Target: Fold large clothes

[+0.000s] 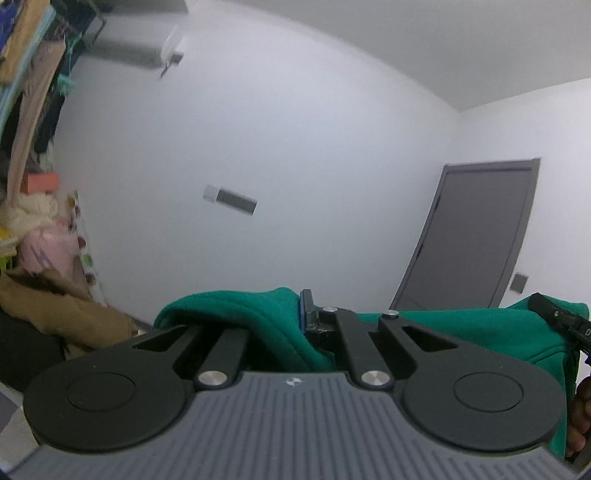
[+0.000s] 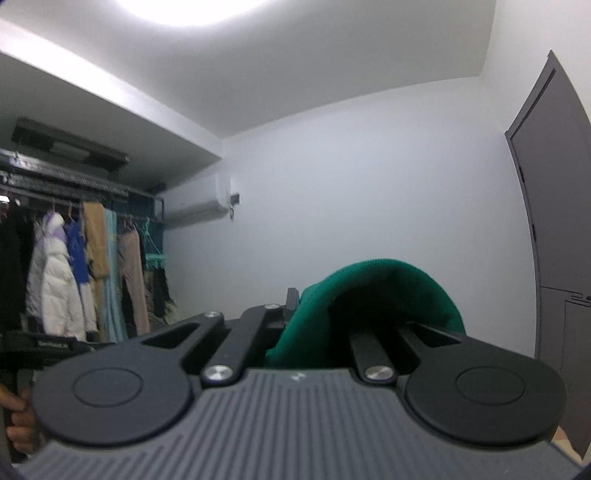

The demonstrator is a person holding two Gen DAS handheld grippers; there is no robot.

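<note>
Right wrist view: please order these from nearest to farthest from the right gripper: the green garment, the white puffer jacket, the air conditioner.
1. Green garment, clamped in the right gripper.
2. White puffer jacket, hanging at left.
3. Air conditioner, high on the far wall.

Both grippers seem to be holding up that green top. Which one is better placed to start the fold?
Neither clearly. The left gripper and right gripper are both shut on the green garment, raised level. The surface below is out of view, so either could lead.

A glaring white ceiling light (image 2: 192,9) washes the room in soft, even brightness; fisheye edges bend, left view motion-blurred.
</note>
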